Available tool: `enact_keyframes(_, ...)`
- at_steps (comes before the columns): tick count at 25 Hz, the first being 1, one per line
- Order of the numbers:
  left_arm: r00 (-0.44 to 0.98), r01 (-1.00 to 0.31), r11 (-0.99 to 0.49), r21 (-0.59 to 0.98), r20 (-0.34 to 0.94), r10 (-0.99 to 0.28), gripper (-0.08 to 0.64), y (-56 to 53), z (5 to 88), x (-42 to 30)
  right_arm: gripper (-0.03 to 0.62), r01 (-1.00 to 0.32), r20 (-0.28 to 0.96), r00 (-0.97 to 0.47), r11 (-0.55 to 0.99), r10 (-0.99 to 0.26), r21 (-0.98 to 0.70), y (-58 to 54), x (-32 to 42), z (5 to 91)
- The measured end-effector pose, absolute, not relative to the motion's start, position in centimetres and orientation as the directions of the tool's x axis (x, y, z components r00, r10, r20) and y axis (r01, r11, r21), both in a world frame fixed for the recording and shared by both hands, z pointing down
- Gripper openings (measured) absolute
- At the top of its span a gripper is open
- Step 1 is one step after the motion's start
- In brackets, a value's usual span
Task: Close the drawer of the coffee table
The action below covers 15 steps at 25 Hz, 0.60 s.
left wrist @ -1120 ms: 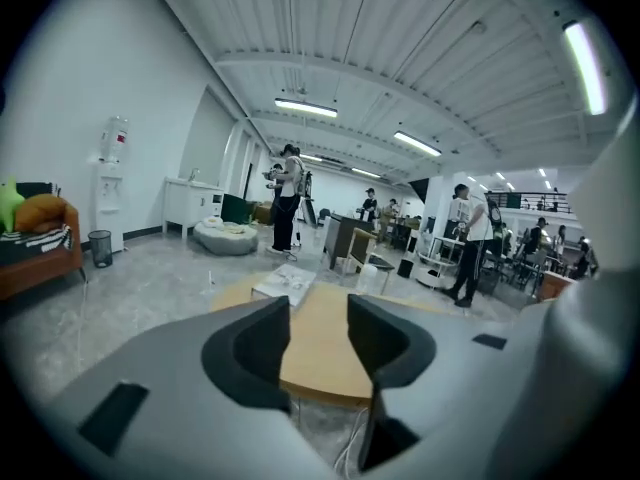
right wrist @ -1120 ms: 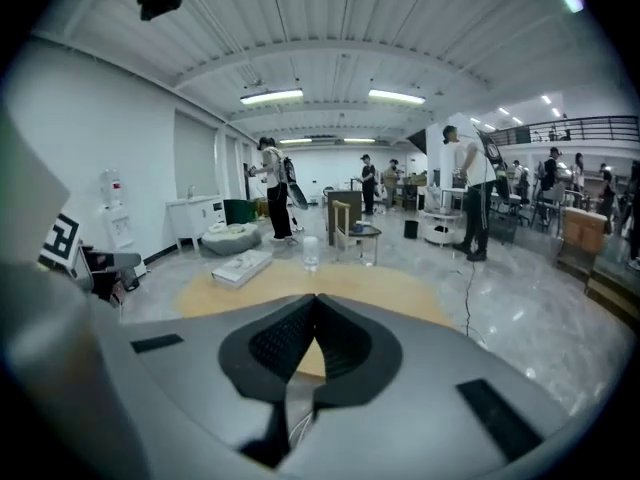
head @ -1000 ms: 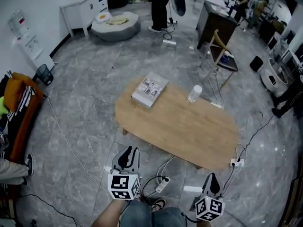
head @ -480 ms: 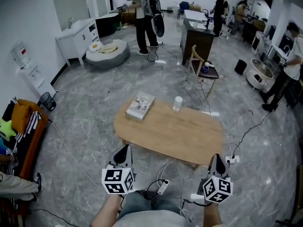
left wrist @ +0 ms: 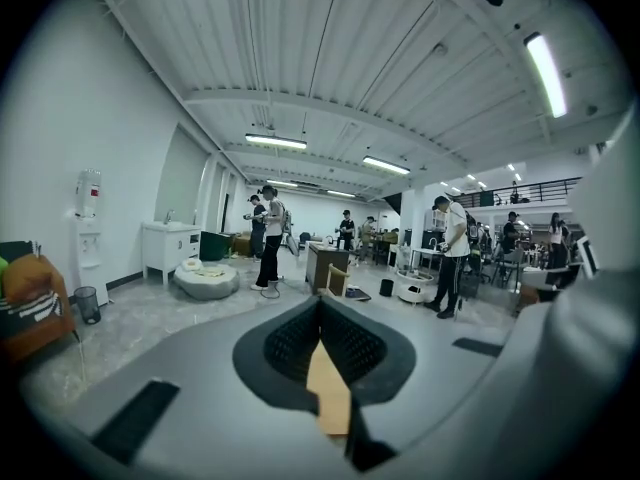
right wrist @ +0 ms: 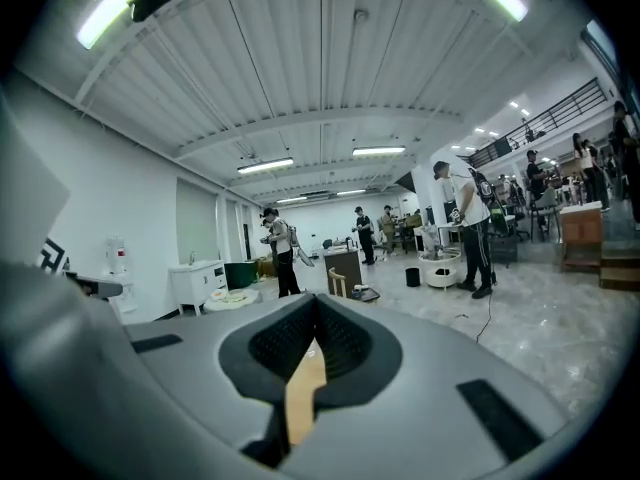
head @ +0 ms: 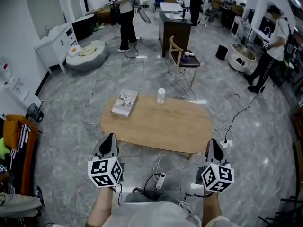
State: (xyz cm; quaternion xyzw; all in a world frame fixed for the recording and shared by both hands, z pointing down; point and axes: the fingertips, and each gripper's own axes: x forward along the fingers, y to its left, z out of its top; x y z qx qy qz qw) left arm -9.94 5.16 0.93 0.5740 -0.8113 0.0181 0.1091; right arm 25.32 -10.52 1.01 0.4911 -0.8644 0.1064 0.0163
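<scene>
The oval wooden coffee table stands on the grey marble floor, in the middle of the head view. No drawer shows from this side. On its far end lie a book and a clear cup. My left gripper is held up in front of the table's near left edge, shut and empty. My right gripper hangs at the near right edge, also shut on nothing. Both point almost level across the room. In the left gripper view the gripper shows only a sliver of tabletop below its joined tips; the right gripper shows the same in its own view.
A white power strip and cables lie on the floor between me and the table; another strip is at the table's right. A wooden chair stands behind the table. Several people stand at the back. A sofa with clothes lines the left wall.
Both grippers have risen and now point across the room instead of down. The left jaws have closed a small gap. The head view has lifted, so the table sits farther off.
</scene>
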Motion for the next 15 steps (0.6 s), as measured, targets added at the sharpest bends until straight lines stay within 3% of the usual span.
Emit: enact_keyframes(15,-0.305,-0.937,0.332,0.109,0.205,-0.930,-0.005,5.9,1.8,-10.9,-0.002,-0.865,0.164,-0.503,0.493,-0.849,-0.098,-9.8,23.9,1.1)
